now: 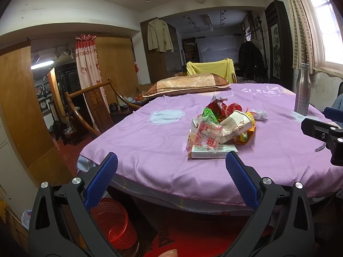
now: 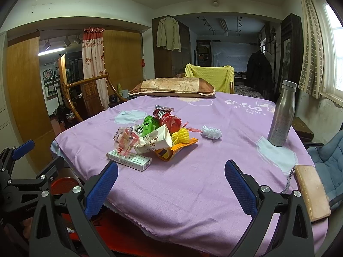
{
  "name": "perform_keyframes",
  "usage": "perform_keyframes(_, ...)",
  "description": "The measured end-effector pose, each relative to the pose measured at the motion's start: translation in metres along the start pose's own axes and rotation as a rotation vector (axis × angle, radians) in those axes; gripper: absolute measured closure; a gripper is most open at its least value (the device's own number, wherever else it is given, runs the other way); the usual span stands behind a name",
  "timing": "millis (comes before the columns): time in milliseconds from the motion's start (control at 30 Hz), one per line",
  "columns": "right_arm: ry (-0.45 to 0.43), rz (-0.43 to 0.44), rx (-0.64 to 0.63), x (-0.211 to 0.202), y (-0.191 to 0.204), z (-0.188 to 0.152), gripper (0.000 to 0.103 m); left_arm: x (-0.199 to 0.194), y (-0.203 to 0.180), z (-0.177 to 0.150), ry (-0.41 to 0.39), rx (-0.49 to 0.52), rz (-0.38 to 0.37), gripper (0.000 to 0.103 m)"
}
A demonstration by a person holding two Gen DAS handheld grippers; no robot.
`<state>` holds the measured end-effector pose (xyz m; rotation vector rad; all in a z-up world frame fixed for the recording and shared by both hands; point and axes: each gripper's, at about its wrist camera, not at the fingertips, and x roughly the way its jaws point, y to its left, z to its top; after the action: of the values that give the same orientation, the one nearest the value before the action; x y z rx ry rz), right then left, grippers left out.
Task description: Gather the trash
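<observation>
A pile of trash (image 1: 223, 124) lies on the purple-covered table (image 1: 150, 145): a crushed paper cup (image 2: 155, 142), a white box (image 2: 129, 160), clear, green and red wrappers, an orange wrapper, a yellow ball and a white crumpled wad (image 2: 211, 131). A red mesh bin (image 1: 112, 222) stands on the floor under the table's near edge. My left gripper (image 1: 171, 165) is open and empty, held off the table's near edge, short of the pile. My right gripper (image 2: 171, 169) is open and empty over the table's front, to the right of the pile.
A steel bottle (image 2: 282, 115) stands at the table's right side. A tan wallet (image 2: 312, 192) lies at the right front edge. A pillow (image 2: 171, 87) lies at the far edge. A wooden chair (image 1: 92, 107) stands at the left, a blue cushioned chair (image 2: 328, 156) at the right.
</observation>
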<state>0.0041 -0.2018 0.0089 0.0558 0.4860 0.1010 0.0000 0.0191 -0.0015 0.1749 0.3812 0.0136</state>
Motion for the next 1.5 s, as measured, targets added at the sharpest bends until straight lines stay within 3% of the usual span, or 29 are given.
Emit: perform_keyframes(1500,0.007,0.020,0.007,-0.0029,0.0024,0.0010,0.006,-0.0001,-0.0001,-0.0015,0.000,-0.001,-0.001,0.006)
